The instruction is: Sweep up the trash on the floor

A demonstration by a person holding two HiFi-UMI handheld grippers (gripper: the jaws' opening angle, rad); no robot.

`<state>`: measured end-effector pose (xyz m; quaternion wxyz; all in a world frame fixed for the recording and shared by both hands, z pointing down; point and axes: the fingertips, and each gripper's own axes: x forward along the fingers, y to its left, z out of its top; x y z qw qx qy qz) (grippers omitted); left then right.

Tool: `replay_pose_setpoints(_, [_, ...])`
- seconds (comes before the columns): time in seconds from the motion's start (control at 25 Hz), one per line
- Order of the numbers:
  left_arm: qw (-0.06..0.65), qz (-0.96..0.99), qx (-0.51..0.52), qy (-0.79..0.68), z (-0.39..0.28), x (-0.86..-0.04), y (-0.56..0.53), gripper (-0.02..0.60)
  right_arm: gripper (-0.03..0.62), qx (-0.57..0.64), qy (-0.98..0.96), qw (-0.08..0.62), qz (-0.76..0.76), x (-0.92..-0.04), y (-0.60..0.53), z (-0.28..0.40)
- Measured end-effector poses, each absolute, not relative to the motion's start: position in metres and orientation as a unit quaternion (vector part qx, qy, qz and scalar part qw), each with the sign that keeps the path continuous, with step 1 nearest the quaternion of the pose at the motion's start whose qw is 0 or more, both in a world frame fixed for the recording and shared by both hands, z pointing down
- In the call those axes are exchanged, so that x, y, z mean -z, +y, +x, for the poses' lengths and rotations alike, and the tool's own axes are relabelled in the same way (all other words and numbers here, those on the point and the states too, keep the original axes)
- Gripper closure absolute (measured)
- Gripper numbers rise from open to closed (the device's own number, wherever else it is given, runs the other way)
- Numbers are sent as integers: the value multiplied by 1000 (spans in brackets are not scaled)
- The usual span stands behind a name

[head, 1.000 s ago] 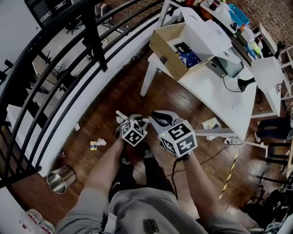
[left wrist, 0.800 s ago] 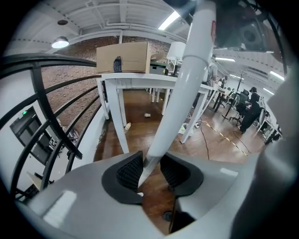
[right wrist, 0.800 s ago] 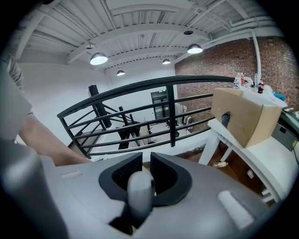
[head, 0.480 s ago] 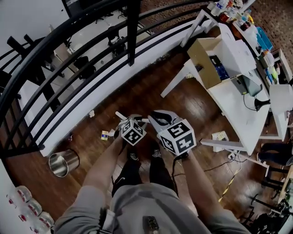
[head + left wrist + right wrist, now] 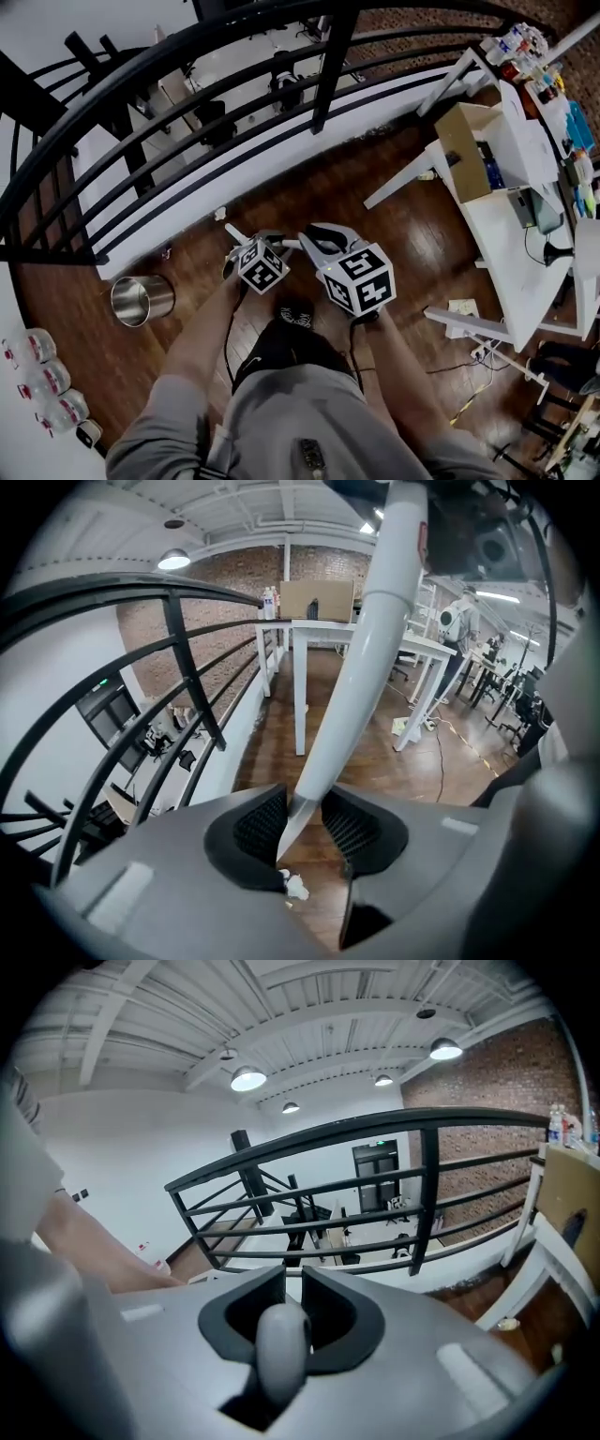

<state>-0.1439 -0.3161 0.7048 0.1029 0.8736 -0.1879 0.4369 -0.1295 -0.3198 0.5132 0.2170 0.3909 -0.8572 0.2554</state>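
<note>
A dark plank floor (image 5: 394,220), glossy and reddish brown, is filling most of the head view. A black metal railing (image 5: 330,75) of round bars is curving across it from 9 o'clock to 1 o'clock. A white table (image 5: 525,272) on slim legs is standing at 3 o'clock. It is carrying an open cardboard box (image 5: 459,145) at 2 o'clock, and the print on the things inside is too small to read. The person (image 5: 281,422), in a grey top, is standing at 6 o'clock, and a black shoe (image 5: 295,315) is showing white lettering that cannot be made out.

Both grippers are reaching out at the centre, bearing marker cubes (image 5: 361,279) printed with black-and-white squares. The left gripper (image 5: 251,249) is clamping its ribbed black pads (image 5: 258,822) on the tapered lower end of a smooth white handle (image 5: 366,658), which is rising toward 1 o'clock in the left gripper view. The right gripper (image 5: 323,247) is closing its jaws, nearly meeting at the tips, round a rounded grey knob (image 5: 281,1340). The knob is probably a handle's end, though the rest is hidden.

A shiny cylindrical steel bin (image 5: 141,300) is standing at 9 o'clock of the left gripper, and clear bottles (image 5: 37,380) are lining up at 8 o'clock of the head view.

A crumpled paper (image 5: 296,887), white, is lying on the floor just below the left jaws, at 6 o'clock in the left gripper view. A smaller white scrap (image 5: 220,214) is lying at 11 o'clock of the left gripper, near the railing's foot.
</note>
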Motion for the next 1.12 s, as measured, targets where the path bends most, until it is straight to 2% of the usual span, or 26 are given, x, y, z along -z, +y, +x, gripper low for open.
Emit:
replay_pose_setpoints(0.28, [97, 849, -439, -278, -218, -659, -326, 462, 540, -217, -901, 193, 322, -469, -317, -192])
replay_pose_setpoints(0.48, [108, 825, -456, -315, -292, -652, -316, 460, 540, -244, -912, 167, 285, -467, -316, -249])
replay_pose_setpoints(0.92, [154, 813, -482, -289, -463, -719, -315, 462, 540, -331, -880, 167, 298, -539, -342, -412])
replay_pose_setpoints(1.12, [143, 825, -496, -229, -479, -751, -311, 463, 540, -368, -834, 172, 373, -571, -340, -431])
